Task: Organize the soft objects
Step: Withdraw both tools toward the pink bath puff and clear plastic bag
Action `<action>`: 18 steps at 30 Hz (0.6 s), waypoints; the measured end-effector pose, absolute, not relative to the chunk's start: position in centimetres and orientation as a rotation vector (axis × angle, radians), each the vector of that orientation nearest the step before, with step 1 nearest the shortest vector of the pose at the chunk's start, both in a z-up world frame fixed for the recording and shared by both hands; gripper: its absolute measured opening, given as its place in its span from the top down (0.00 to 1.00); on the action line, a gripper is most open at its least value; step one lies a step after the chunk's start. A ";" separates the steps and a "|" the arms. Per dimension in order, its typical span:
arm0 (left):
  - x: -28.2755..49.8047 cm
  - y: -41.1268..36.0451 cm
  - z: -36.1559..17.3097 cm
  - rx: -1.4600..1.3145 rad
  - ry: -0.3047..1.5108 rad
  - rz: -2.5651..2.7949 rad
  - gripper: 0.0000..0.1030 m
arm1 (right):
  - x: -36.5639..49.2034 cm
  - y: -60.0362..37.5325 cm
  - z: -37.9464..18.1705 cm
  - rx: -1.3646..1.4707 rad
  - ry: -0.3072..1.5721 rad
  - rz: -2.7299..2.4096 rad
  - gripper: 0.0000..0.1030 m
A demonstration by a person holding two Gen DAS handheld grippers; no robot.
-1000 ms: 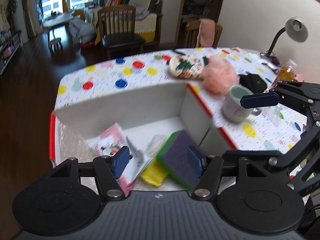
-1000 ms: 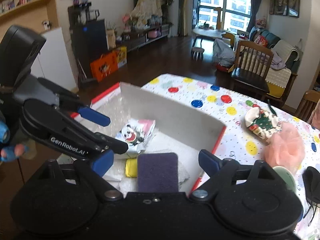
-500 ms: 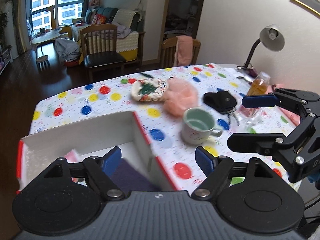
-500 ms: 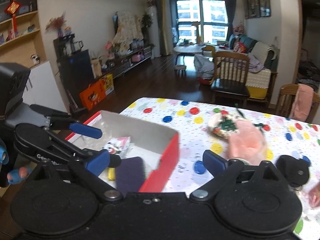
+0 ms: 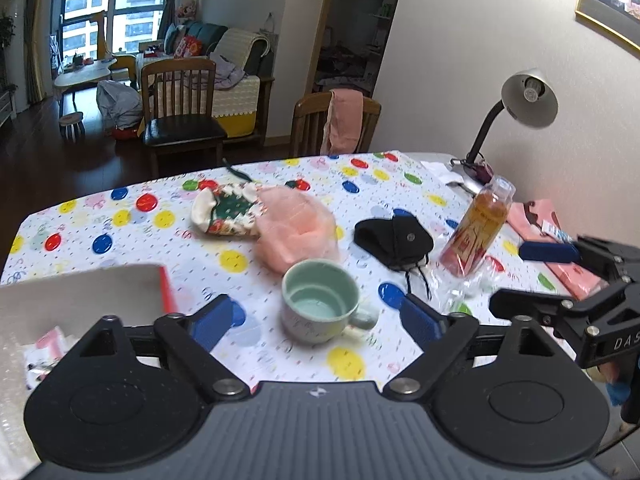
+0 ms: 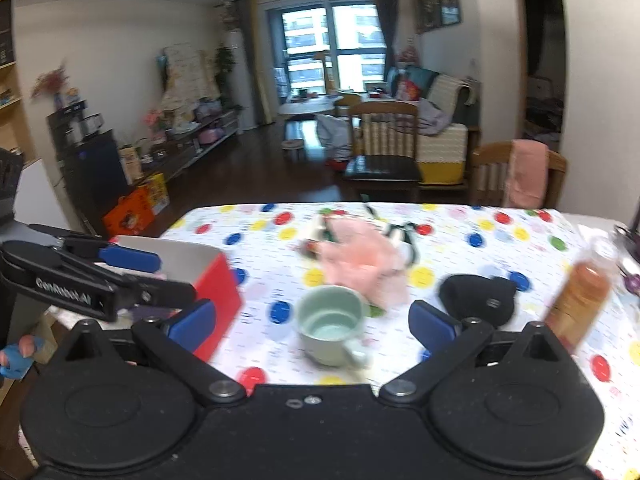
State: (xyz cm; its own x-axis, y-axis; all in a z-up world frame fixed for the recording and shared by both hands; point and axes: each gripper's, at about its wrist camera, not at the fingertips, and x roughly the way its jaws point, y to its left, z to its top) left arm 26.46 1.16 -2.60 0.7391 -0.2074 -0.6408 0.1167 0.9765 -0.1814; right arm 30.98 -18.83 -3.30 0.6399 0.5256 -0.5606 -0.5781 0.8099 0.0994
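Your left gripper (image 5: 316,322) and right gripper (image 6: 314,322) have just been spreading their jaws, nothing between them. One mug (image 5: 318,306) sits ahead; beyond it, one pink puff (image 5: 296,232) (one sock (image 5: 222,212) touching it).

My left gripper (image 5: 316,320) and right gripper (image 6: 314,322), seen from their own wrist cameras: matte black linkage arms pinned with silver screws, two round black discs at each base, and blue rubber pads (image 5: 210,322) tipping the jaws. The left body is ribbed dark grey with a small white logo; the right is plain black. White lettering "GenRobot.AI" marks one side arm. A blue glove (image 6: 16,362) shows at the edge.
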 end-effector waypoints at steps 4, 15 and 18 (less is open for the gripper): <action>28.5 -0.6 -3.0 -0.124 0.709 -0.173 0.00 | 32.2 -21.9 -4.4 -0.075 0.617 0.566 0.00; 36.6 -4.1 -5.3 -0.141 0.774 -0.097 0.00 | 36.3 -28.9 -9.0 -0.007 0.699 0.388 0.00; 39.0 -4.8 -6.3 -0.133 0.802 -0.086 0.00 | 37.5 -30.4 -10.4 0.016 0.722 0.341 0.01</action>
State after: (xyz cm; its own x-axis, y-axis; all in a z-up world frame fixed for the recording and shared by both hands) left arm 38.98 -4.78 -6.34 0.6927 -0.1269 -0.7100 0.0260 0.9881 -0.1513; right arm 37.47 -30.38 -10.41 0.6976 0.3117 -0.6452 -0.3005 0.9447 0.1315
